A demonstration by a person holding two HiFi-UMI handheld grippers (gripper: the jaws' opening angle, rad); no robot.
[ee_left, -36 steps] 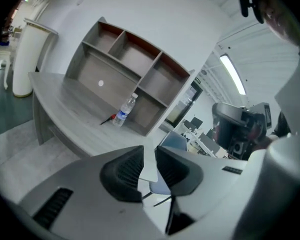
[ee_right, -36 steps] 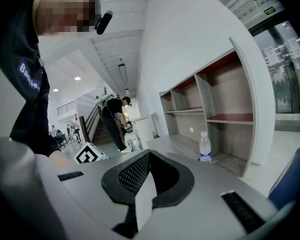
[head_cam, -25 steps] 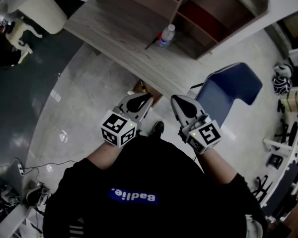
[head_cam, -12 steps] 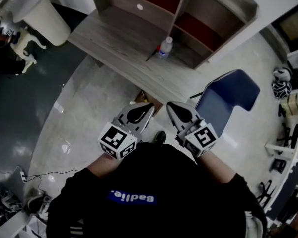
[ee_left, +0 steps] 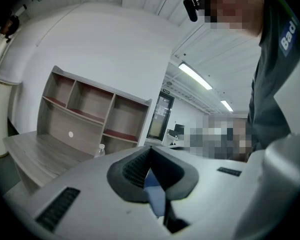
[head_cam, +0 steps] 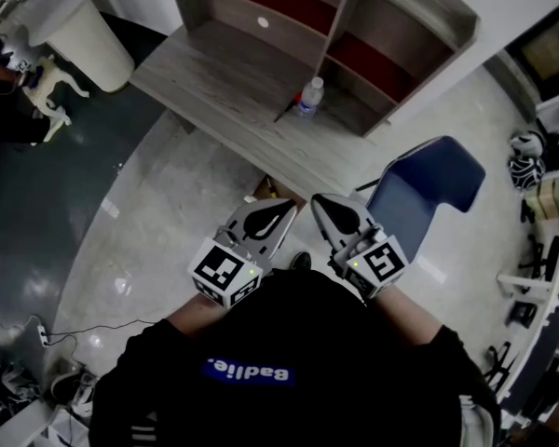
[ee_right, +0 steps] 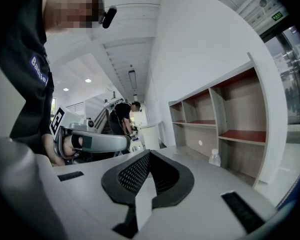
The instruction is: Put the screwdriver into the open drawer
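My left gripper (ee_left: 150, 149) is shut tight and holds nothing. My right gripper (ee_right: 149, 153) is shut too, with nothing in it. Both are up in the air, side by side. The screwdriver (head_cam: 283, 111), a thin dark stick, lies on the counter (head_cam: 214, 73) just beside the water bottle (head_cam: 307, 96). The open drawer (head_cam: 264, 190) sticks out under the counter's edge, near my grippers.

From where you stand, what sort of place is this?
Probably an office or lab workroom: a wooden desk with an open shelf unit on top, a blue chair beside it, and strip lights on the ceiling.
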